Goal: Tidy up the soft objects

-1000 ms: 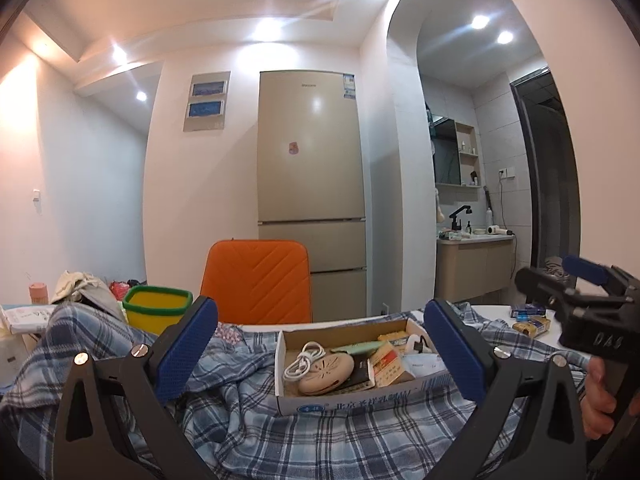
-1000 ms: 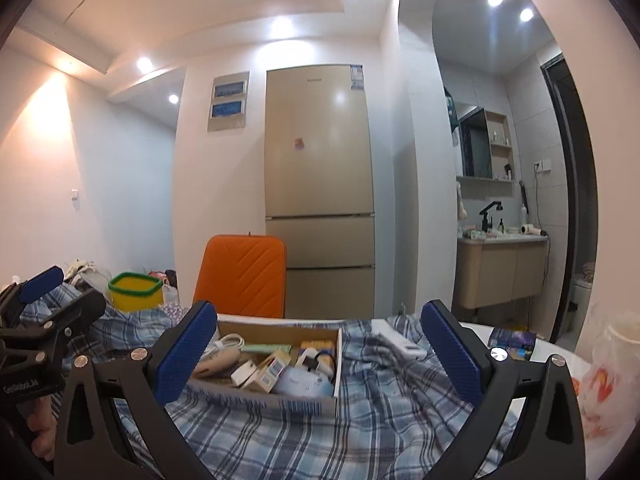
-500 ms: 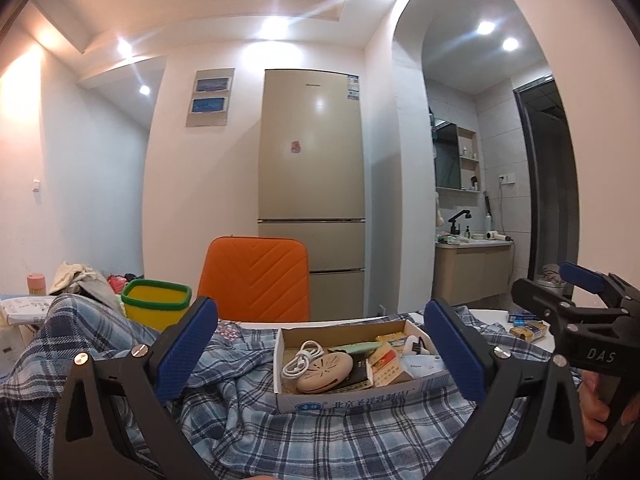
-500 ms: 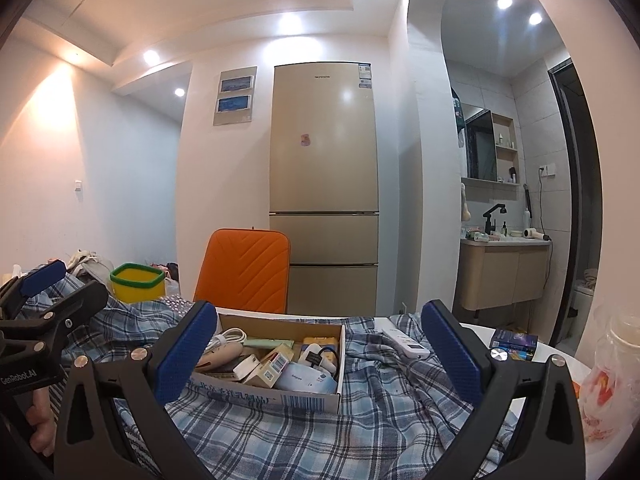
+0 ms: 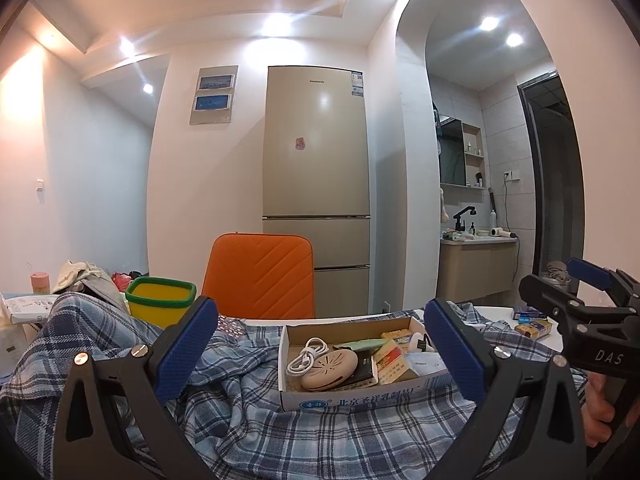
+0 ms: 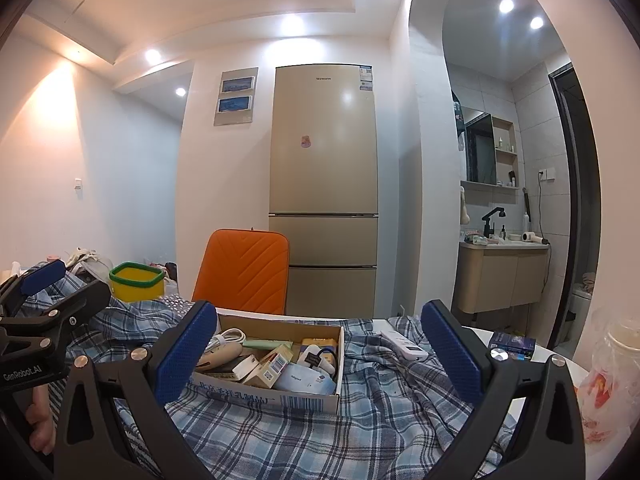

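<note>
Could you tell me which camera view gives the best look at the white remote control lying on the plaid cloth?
The right wrist view shows it best: the white remote control lies in full sight on the plaid cloth, right of the cardboard box. In the left wrist view I cannot make it out; the hand-held gripper's right finger covers that area.

White table is mostly buried under a rumpled blue plaid cloth. Small blue box sits on the bare bit at 3 o'clock, yellow tub at 10 o'clock.
</note>
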A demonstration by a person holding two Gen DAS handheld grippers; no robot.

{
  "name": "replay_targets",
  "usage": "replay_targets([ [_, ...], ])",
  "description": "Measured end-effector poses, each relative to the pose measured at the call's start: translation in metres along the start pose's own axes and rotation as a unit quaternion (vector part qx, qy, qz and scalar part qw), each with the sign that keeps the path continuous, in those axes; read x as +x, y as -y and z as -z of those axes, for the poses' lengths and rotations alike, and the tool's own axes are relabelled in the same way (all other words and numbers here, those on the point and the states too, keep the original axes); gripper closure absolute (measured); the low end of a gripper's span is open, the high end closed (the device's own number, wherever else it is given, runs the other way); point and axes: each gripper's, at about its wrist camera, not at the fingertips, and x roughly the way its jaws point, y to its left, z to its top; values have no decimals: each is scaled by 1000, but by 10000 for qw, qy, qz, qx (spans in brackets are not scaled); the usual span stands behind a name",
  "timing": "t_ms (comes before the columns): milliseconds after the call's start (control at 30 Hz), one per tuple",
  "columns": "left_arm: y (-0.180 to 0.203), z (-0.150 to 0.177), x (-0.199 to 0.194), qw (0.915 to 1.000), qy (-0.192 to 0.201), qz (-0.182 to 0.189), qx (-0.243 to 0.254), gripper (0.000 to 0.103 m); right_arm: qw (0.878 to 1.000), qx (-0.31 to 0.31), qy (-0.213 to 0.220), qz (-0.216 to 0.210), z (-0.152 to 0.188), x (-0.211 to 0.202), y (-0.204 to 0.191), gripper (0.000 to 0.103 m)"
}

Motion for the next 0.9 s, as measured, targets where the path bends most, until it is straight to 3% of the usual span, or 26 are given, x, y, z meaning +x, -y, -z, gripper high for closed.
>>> replay_targets([
  [900, 5, 2, -1, 9999, 24, -5, 114, 0, 10000, -36, -14, 5, 3, 1, -2, 0],
])
